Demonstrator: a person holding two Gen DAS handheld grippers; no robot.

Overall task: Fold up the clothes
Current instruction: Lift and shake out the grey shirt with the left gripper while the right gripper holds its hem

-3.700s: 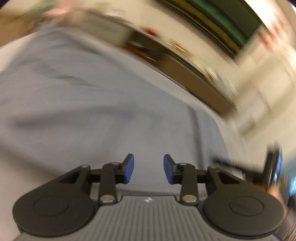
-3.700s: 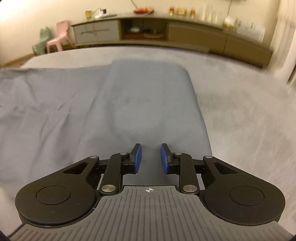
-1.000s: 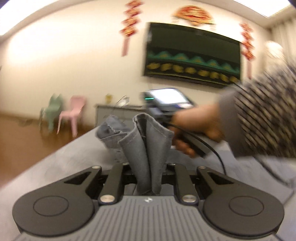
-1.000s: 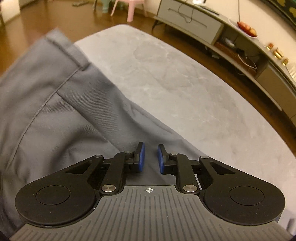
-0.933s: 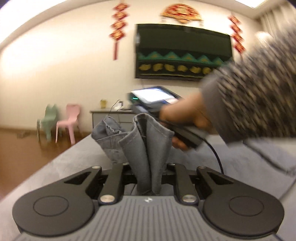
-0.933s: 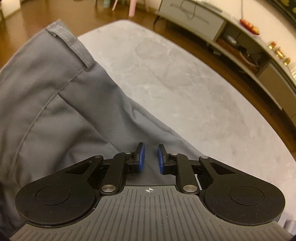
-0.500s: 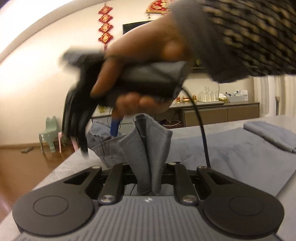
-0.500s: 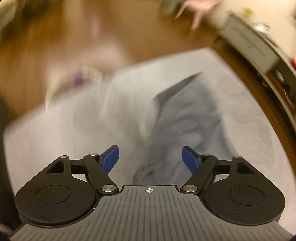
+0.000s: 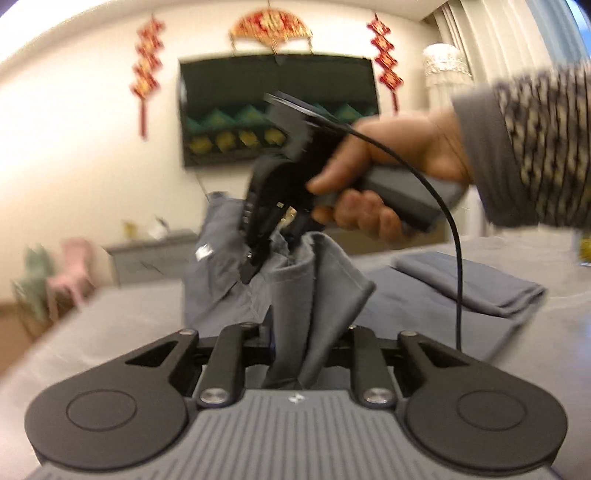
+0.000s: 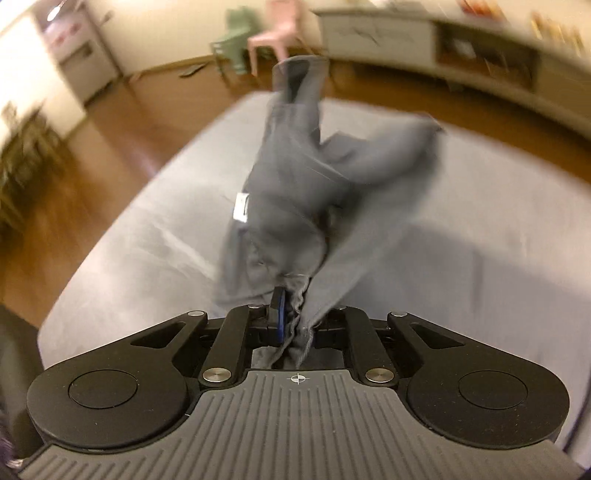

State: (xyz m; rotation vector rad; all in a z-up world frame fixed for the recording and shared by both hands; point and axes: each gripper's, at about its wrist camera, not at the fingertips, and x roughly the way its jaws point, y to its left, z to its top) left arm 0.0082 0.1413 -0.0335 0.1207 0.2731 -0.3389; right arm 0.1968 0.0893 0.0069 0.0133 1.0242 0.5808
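Note:
A pair of grey trousers [image 9: 314, 288] hangs bunched between both grippers above the grey tabletop [image 10: 147, 240]. In the left wrist view my left gripper [image 9: 310, 339] has a thick fold of the cloth between its jaws, which are opening slightly while the pads are still on it. My right gripper [image 9: 271, 254], held by a hand [image 9: 388, 177] in a patterned sleeve, bites another part of the trousers from above. In the right wrist view the right gripper [image 10: 291, 321] is shut on a gathered edge, and the trousers [image 10: 295, 184] with a white tag [image 10: 241, 206] trail away, blurred.
A folded grey cloth [image 9: 469, 280] lies on the table to the right. Past the table edge are wooden floor [image 10: 92, 147], a pink chair [image 10: 277, 33], a low sideboard [image 10: 480, 48] and a wall screen [image 9: 277, 110].
The right gripper left the flat trousers, opened wide, swung over and shut on the cloth near the left gripper's hold. The left gripper shifted sideways with its fold of trousers.

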